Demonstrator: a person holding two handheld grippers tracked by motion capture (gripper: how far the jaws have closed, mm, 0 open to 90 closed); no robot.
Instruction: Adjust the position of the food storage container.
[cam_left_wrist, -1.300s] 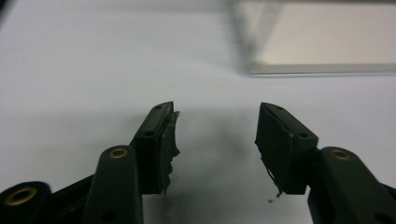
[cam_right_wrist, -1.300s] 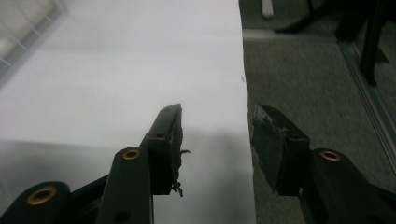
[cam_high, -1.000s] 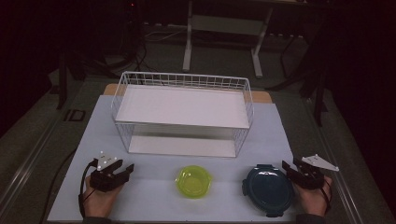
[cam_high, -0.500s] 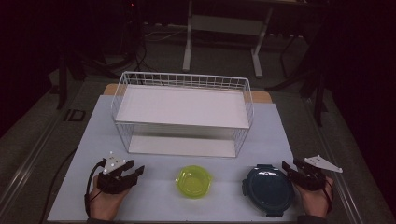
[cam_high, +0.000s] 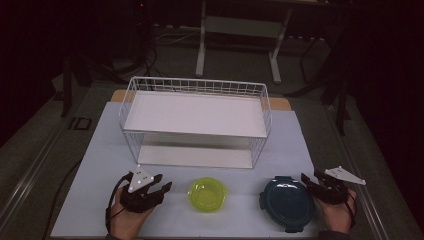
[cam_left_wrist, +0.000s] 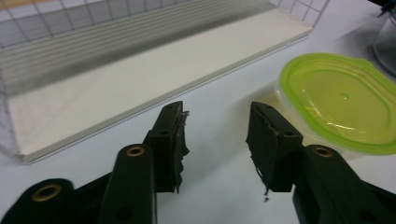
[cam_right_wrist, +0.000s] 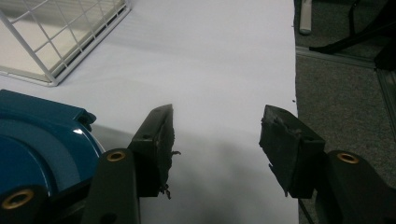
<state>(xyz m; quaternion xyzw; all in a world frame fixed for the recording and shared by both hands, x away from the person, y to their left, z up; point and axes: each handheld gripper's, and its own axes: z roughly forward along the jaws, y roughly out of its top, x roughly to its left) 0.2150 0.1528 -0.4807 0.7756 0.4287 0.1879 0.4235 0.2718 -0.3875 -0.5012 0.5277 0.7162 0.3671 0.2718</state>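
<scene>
Your left claw (cam_high: 161, 185), jaws apart and just narrowing on nothing, points at the green-lidded container (cam_high: 207, 194) on the tabletop (cam_high: 100, 150); clipping its rim could shove it. Your right claw (cam_high: 310, 180), jaws just widening and empty, sits beside the blue container (cam_high: 286, 202).

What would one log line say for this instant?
left gripper: open, empty, jaws just narrowing, near green container | right gripper: open, empty, jaws just widening, beside blue container

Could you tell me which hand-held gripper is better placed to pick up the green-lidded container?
The left hand-held gripper: its open jaws point at the green-lidded container just beside it, while the right one sits beyond the blue container.
</scene>
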